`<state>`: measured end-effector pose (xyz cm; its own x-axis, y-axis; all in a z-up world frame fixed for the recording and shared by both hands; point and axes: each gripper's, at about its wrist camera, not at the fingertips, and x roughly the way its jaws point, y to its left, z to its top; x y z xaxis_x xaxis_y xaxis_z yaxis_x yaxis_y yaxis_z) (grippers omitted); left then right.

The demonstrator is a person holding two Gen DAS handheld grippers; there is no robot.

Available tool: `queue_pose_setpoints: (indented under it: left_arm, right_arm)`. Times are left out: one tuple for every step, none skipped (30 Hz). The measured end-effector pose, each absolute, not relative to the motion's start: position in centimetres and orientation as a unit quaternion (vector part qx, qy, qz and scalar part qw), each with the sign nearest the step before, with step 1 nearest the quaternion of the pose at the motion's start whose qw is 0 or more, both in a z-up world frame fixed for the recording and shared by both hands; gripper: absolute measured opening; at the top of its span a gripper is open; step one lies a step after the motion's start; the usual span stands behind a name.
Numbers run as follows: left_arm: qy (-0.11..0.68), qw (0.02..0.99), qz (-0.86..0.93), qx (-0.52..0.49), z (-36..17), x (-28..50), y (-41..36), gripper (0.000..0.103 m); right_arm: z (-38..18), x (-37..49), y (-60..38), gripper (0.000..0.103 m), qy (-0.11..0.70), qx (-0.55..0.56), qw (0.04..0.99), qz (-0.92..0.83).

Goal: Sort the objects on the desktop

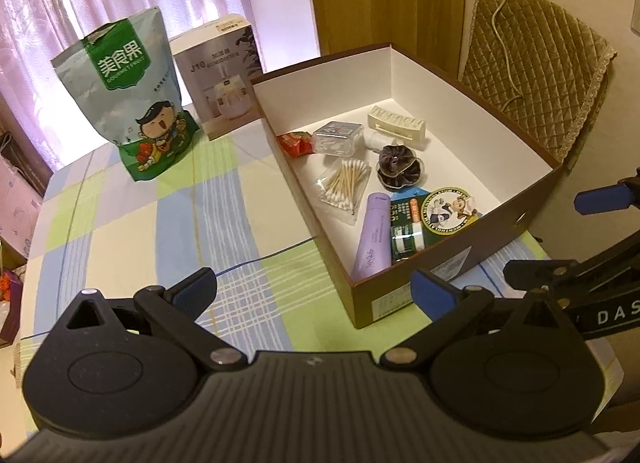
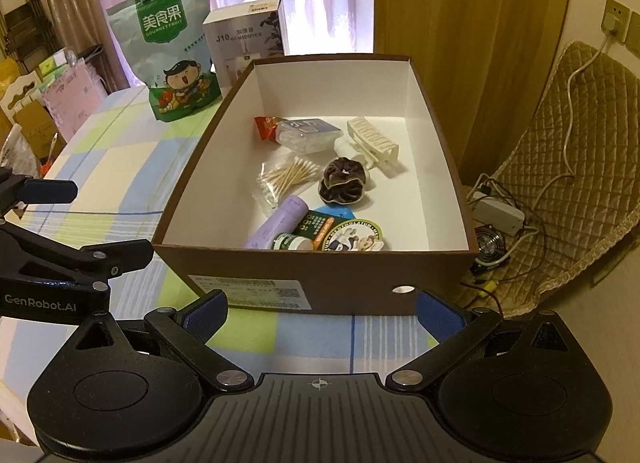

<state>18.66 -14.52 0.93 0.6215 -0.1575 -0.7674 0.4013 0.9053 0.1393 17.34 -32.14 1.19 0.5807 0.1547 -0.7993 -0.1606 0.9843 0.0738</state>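
A brown cardboard box (image 1: 496, 231) (image 2: 320, 267) with a white inside stands on the checked tablecloth. In it lie a purple tube (image 1: 374, 239) (image 2: 278, 223), a bag of cotton swabs (image 1: 346, 181) (image 2: 290, 175), a dark scrunchie (image 1: 400, 165) (image 2: 344, 179), a white hair claw (image 1: 396, 123) (image 2: 374, 139), a clear plastic case (image 1: 338, 137) (image 2: 306, 133), a red packet (image 1: 295, 143) (image 2: 266, 127) and a round-label blister card (image 1: 438, 213) (image 2: 348, 237). My left gripper (image 1: 314, 289) is open and empty before the box's near corner. My right gripper (image 2: 322, 313) is open and empty at the box's front wall.
A green snack bag (image 1: 134, 103) (image 2: 174, 55) and a humidifier carton (image 1: 224, 75) (image 2: 248, 35) stand at the table's far side. A quilted chair (image 1: 536, 75) (image 2: 560, 167) with cables stands right of the table. Curtains hang behind.
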Motion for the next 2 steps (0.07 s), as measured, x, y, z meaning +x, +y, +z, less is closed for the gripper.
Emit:
queue_pose_setpoints:
  left_arm:
    - [0.405,0.888,-0.160,0.149,0.89,18.78,-14.59,0.102]
    - [0.404,0.888,-0.162,0.151,0.88,18.87,-14.68,0.102]
  right_arm:
    - [1.18,17.43,-32.17,0.103,0.449,-0.003,0.889,0.088]
    - [1.18,17.51,-32.22,0.103,0.449,-0.003,0.889,0.086]
